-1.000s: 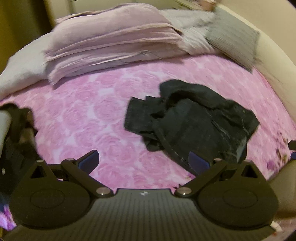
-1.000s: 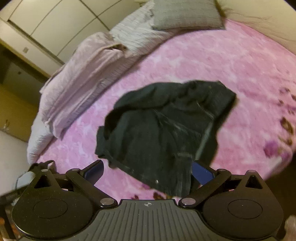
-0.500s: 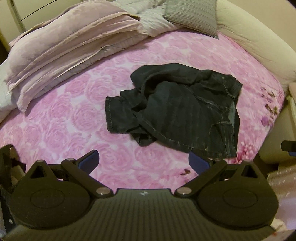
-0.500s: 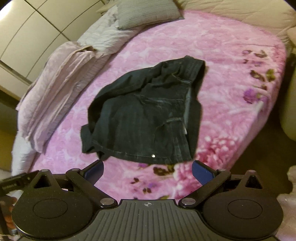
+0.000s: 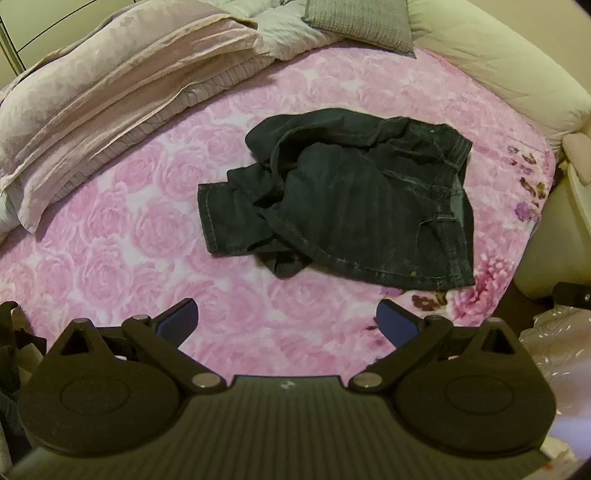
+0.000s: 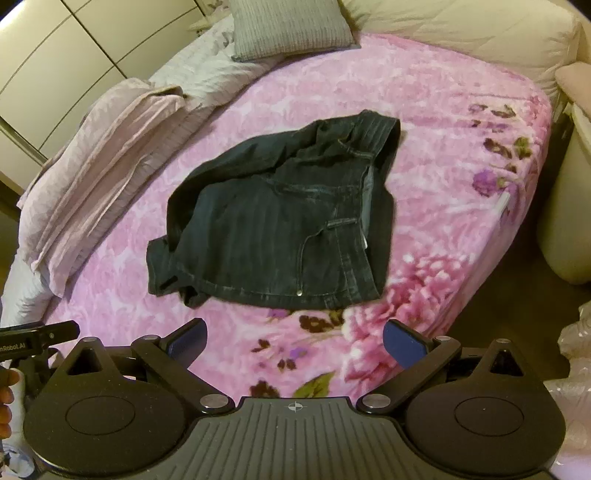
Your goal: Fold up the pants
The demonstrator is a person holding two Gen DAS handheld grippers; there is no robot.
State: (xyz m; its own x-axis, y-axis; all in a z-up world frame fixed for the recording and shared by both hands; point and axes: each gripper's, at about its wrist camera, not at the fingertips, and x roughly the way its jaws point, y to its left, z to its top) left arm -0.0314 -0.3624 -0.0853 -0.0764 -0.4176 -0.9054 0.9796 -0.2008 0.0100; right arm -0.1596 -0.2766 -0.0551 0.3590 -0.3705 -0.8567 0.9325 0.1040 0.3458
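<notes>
Dark denim pants (image 5: pixel 354 206) lie crumpled in a heap on the pink rose-patterned blanket (image 5: pixel 129 229), with a hem sticking out to the left and the waistband at the far right. In the right wrist view the same pants (image 6: pixel 280 229) sit mid-bed, a rivet and pocket seam facing me. My left gripper (image 5: pixel 288 321) hovers open over the blanket, short of the heap's near edge. My right gripper (image 6: pixel 293 339) is open too, above the floral border in front of the pants. Neither holds anything.
Folded lilac bedding (image 5: pixel 110 81) and a grey pillow (image 5: pixel 358 22) lie at the bed's far side. A cream padded bed frame (image 5: pixel 517 74) runs along the right. The left gripper's body (image 6: pixel 33 339) and a hand show at the left edge. Plastic wrap (image 6: pixel 576 332) lies on the floor right.
Both grippers have pulled back and risen, so the pants look smaller and farther away. The views have steadied. The pants have not moved on the bed.
</notes>
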